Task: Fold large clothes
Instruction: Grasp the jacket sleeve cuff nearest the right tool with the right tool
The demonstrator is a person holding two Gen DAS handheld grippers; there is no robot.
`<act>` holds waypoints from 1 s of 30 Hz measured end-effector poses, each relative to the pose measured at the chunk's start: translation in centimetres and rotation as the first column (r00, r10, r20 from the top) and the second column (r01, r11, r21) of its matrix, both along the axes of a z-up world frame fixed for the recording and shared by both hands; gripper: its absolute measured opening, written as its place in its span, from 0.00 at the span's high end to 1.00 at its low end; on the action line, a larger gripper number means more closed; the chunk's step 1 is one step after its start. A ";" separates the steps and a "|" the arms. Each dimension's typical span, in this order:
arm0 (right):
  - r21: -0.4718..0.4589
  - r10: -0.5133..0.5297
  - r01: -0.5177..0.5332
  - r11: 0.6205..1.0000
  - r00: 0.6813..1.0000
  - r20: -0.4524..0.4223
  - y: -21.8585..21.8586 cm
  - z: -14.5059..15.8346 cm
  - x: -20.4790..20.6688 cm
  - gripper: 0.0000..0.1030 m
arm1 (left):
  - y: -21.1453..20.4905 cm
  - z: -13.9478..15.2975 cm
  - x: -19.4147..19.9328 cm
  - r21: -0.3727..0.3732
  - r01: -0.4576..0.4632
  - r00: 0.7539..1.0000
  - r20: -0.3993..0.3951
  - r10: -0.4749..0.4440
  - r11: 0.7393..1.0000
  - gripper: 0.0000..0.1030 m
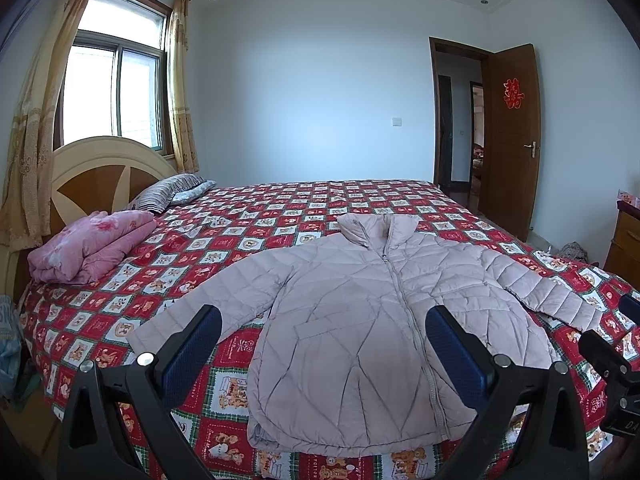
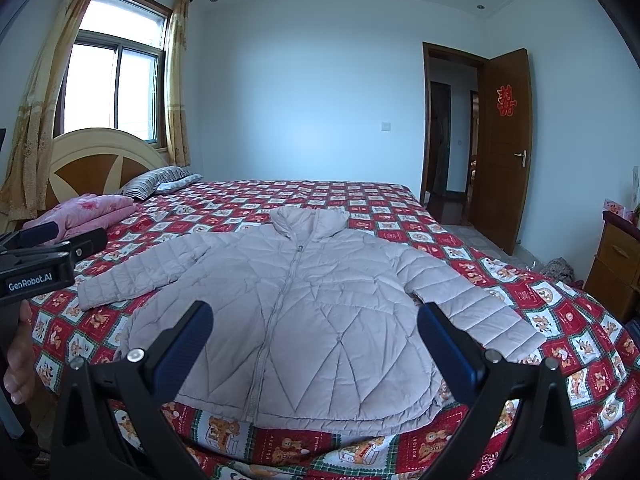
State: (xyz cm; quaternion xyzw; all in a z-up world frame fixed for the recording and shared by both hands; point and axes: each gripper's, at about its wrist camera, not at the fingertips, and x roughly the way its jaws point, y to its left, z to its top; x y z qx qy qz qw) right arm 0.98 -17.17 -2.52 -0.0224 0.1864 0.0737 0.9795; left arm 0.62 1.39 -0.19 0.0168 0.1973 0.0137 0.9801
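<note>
A pale pink quilted puffer jacket (image 1: 360, 320) (image 2: 304, 312) lies flat, front up and zipped, on the bed, collar away from me and both sleeves spread out to the sides. My left gripper (image 1: 324, 320) hovers open above the jacket's hem, nothing between its blue-padded fingers. In the same way my right gripper (image 2: 316, 316) is held open over the hem, apart from the cloth. In the right wrist view the left gripper (image 2: 60, 240) shows at the left edge, held by a hand (image 2: 20, 360).
The bed (image 1: 224, 248) has a red patchwork cover with bears. A folded pink quilt (image 1: 92, 248) and striped pillows (image 1: 172, 192) lie near the headboard (image 1: 100, 176) at left. An open wooden door (image 1: 512, 140) and a wooden cabinet (image 1: 624, 248) stand at right.
</note>
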 end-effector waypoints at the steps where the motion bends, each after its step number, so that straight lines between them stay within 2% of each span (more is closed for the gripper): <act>1: 0.000 -0.004 0.004 1.000 1.000 0.001 -0.3 -0.2 0.3 0.00 | 0.0 -0.3 0.3 0.001 0.002 1.000 -0.005 -0.002 1.000 0.01; 4: 0.002 -0.053 0.053 0.999 0.998 -0.023 -2.7 -1.4 2.4 0.00 | 0.3 -1.9 2.1 0.014 -0.012 0.999 -0.052 0.012 1.000 0.01; 8: 0.026 -0.204 0.207 0.978 0.974 -0.100 -8.3 -3.5 5.6 0.00 | 1.2 -4.6 5.2 0.013 -0.037 0.992 -0.117 0.038 0.999 0.01; 13: 0.070 -0.392 0.414 0.907 0.895 -0.215 -16.9 -6.3 8.2 0.00 | 2.1 -7.2 9.0 0.012 -0.066 0.984 -0.163 0.067 0.998 0.01; 17: 0.133 -0.450 0.516 0.846 0.825 -0.341 -22.5 -8.7 9.7 0.01 | 2.0 -9.2 12.4 0.027 -0.077 0.977 -0.198 0.081 0.997 0.01; 21: 0.167 -0.467 0.579 0.798 0.770 -0.435 -26.0 -10.6 11.0 0.12 | 2.1 -10.7 15.5 0.059 -0.097 0.972 -0.208 0.107 0.994 0.01; 25: 0.183 -0.461 0.594 0.783 0.753 -0.471 -27.6 -11.5 12.4 0.19 | 2.4 -12.2 18.7 0.104 -0.123 0.966 -0.216 0.144 0.987 0.01; 30: 0.165 -0.431 0.584 0.794 0.734 -0.525 -28.3 -13.0 14.7 0.49 | 3.4 -14.1 22.2 0.119 -0.145 0.946 -0.274 0.173 0.982 0.01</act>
